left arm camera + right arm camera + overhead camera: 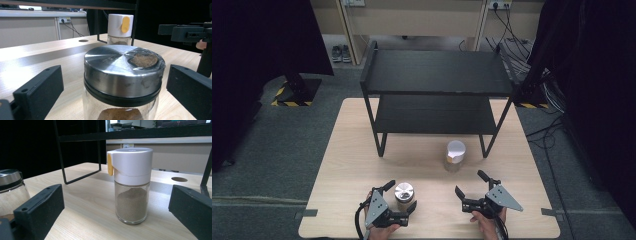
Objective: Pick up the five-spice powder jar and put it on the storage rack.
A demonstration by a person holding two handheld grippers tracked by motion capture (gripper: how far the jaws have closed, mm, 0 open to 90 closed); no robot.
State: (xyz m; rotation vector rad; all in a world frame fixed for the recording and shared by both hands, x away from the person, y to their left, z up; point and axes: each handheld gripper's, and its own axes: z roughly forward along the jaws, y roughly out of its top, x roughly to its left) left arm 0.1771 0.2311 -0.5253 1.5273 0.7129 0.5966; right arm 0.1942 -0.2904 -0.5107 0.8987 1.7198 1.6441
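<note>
A glass jar with a steel lid (pixel 404 195) (pixel 122 82) stands near the table's front edge, brown powder inside it. My left gripper (pixel 401 196) (pixel 115 92) is open, one jaw on each side of the jar, not touching it. A glass shaker with a white cap and a yellow tab (pixel 455 156) (pixel 131 185) (pixel 120 29) stands in front of the rack, partly full of brown powder. My right gripper (pixel 470 184) (pixel 116 212) is open, a short way in front of the shaker with nothing between its jaws. The steel-lidded jar (pixel 10 190) appears at the left of the right gripper view.
A black two-shelf metal rack (pixel 434 95) stands at the back of the light wooden table (pixel 352 150), both shelves bare. Its legs stand just behind the shaker. Cables and a black stand base lie on the floor beyond the table.
</note>
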